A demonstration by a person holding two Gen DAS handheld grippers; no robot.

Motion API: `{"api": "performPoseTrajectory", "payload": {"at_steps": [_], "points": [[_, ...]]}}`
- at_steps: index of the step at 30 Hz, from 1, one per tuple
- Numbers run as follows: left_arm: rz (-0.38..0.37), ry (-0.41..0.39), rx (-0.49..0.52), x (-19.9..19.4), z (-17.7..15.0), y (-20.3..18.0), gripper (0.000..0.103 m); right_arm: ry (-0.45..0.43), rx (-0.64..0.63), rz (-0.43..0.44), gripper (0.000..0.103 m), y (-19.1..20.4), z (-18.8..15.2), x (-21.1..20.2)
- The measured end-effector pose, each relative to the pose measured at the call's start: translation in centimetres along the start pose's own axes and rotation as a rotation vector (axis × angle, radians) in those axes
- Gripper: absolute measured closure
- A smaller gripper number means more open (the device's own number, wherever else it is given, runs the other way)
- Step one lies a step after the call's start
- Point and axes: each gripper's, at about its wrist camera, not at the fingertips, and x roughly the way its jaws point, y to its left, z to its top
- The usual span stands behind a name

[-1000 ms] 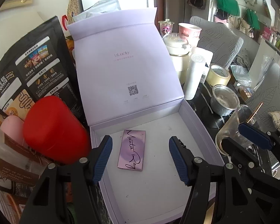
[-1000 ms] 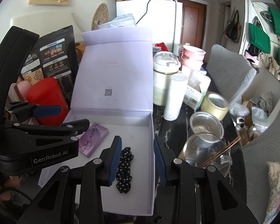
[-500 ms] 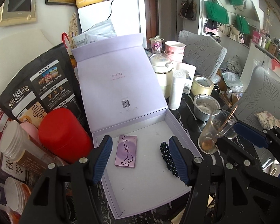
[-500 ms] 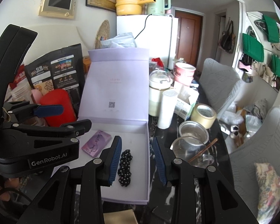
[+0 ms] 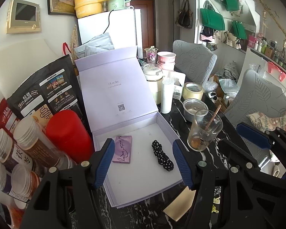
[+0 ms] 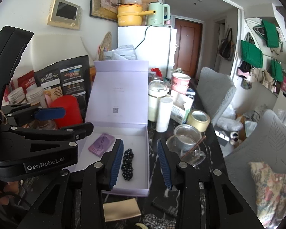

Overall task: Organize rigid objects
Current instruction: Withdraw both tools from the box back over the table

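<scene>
An open lilac gift box (image 5: 167, 122) (image 6: 145, 152) stands on the dark marble table, lid upright. Inside lie a purple palette (image 5: 123, 149) (image 6: 101, 144) at the left and a black polka-dot hair tie (image 5: 162, 156) (image 6: 127, 164) at the right. My left gripper (image 5: 143, 162) is open and empty, held above the box's near part. My right gripper (image 6: 141, 161) is open and empty, over the box's right wall. A gold card (image 5: 180, 204) (image 6: 121, 209) and a dark flat bar (image 6: 165, 206) lie on the table in front of the box.
A red canister (image 5: 66, 133), jars (image 5: 28, 143) and snack bags (image 5: 45, 93) crowd the left. A glass with a stick (image 5: 204, 129), a metal cup (image 5: 194, 109), a tape roll (image 5: 192, 91), a white cylinder (image 5: 166, 95) and a cooker (image 5: 154, 80) stand right of the box. Chairs (image 5: 257, 99) are beyond.
Both grippers have drawn back and up from the box, so more of the table shows. The hair tie and palette stay in the box. Both grippers remain open.
</scene>
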Motion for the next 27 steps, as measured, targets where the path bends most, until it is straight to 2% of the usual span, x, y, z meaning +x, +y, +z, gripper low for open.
{"api": "performPoseTrajectory", "payload": {"at_steps": [14, 17, 27], "points": [[-0.049, -0.005, 0.011, -3.1, -4.8, -1.2, 0.040, -0.007, 0.016, -0.025, 0.064, 0.8, -3.6, -4.3], [-0.057, -0.001, 0.013, -3.7, -5.8, -1.4, 0.040, -0.007, 0.017, -0.026, 0.060, 1.2, -4.4, -5.1], [-0.061, 0.020, 0.009, -4.8, -9.1, -1.4, 0.040, -0.009, 0.003, -0.037, 0.056, 2.7, -7.0, -7.6]]}}
